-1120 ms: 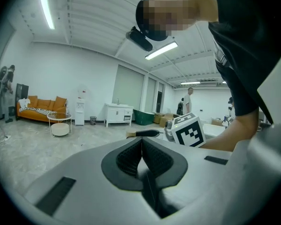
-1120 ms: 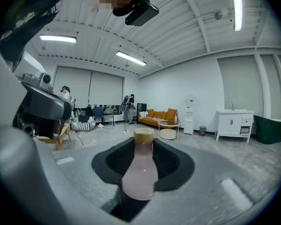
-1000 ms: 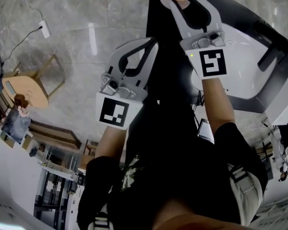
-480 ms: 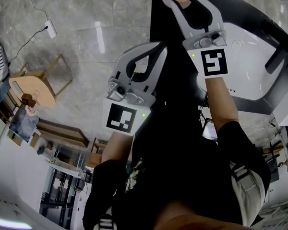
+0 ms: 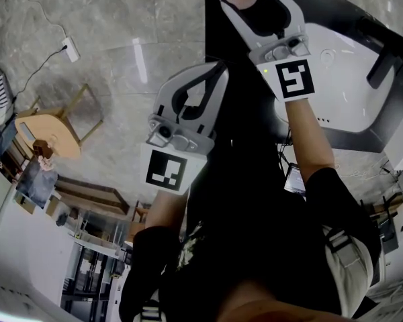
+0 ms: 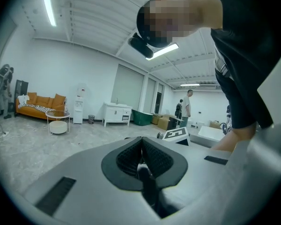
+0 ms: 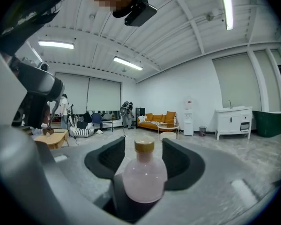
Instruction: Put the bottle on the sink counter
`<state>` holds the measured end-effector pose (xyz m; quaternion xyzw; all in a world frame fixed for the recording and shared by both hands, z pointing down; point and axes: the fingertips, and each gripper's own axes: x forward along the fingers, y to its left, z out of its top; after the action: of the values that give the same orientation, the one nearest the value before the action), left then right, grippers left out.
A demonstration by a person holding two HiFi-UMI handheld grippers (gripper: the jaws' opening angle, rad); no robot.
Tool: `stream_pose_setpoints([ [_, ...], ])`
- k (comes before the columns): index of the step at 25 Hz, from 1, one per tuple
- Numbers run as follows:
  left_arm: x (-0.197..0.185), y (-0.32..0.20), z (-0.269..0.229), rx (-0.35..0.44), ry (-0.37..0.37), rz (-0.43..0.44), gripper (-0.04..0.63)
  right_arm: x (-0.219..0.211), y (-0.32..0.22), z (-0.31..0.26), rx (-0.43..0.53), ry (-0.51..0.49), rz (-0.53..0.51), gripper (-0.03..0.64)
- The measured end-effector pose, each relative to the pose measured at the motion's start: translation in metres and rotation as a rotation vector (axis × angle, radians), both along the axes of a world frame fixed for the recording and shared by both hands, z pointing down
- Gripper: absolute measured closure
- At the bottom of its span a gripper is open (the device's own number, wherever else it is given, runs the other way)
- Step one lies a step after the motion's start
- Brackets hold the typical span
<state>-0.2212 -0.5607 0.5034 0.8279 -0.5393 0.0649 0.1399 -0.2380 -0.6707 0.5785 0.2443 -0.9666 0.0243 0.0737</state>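
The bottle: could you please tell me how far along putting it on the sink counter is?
Looks done: the bottle is at the black counter beside the white sink. In hand: the right claw is opening, the bottle upright between its pads with gaps either side. Left: drawing that claw clear; the bottle's base is hidden, so its seating is unconfirmed. The left claw is shut, empty.

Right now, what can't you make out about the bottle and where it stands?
- Base of the bottle: right gripper view, hidden by the body of the right gripper, whose jaws are opening around it; its support is unseen.
- Bottle body: head view, covered by that gripper; only the cap shows, near the top edge.
- Sink: head view, partly behind the forearm.
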Motion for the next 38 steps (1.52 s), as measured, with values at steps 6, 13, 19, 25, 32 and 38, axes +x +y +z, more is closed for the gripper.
stream_pose_setpoints([
  [6,-0.001,0.021,-0.025,0.037,-0.020,0.010,0.581,0.012,0.016,-0.044,0.060,-0.037,0.026,0.383],
  [13,0.004,0.055,-0.057,0.084,-0.027,0.040,0.581,0.035,0.071,-0.100,0.073,-0.081,0.056,0.620],
  [19,0.012,0.094,-0.096,0.132,-0.022,0.080,0.581,0.042,0.152,-0.153,-0.040,-0.103,-0.041,0.621],
  [25,0.017,0.144,-0.144,0.190,-0.028,0.131,0.581,0.058,0.216,-0.211,-0.004,-0.074,-0.003,0.623],
  [32,0.021,0.225,-0.183,0.209,0.025,0.101,0.581,0.088,0.284,-0.270,0.153,-0.053,0.118,0.623],
  [38,0.033,0.270,-0.211,0.273,0.050,0.158,0.581,0.106,0.332,-0.297,0.233,-0.013,0.205,0.623],
])
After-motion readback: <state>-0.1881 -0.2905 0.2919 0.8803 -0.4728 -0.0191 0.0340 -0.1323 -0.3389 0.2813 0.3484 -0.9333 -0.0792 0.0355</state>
